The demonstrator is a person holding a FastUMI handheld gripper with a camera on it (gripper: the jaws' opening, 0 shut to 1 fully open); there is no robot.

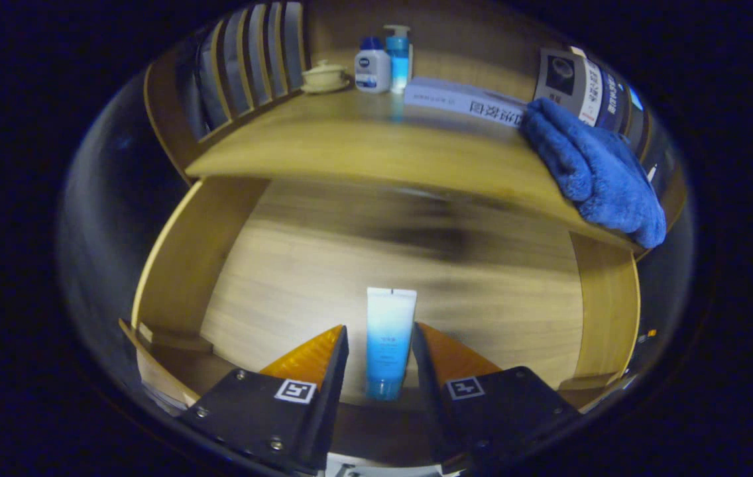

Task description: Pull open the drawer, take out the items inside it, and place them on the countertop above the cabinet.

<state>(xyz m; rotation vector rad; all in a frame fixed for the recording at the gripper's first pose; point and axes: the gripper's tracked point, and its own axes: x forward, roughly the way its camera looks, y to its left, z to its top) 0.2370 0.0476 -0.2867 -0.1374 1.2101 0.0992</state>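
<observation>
Below the counter (323,142) edge, the pulled-out drawer (191,252) holds a blue-and-white tube (388,334) lying on its floor, long axis running straight away from the hand-held gripper (380,344), whose spread, unclenched fingers straddle the tube's cap end without pressing it.

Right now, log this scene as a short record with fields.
drawer: pulled open, wooden floor bare apart from the tube
tube: white-to-blue, lying in the drawer between the fingers
gripper: open, fingers either side of the tube, not pressing it
countertop: holds bottles, a lidded pot, a box
cloth: blue, draped over the countertop's front edge
</observation>
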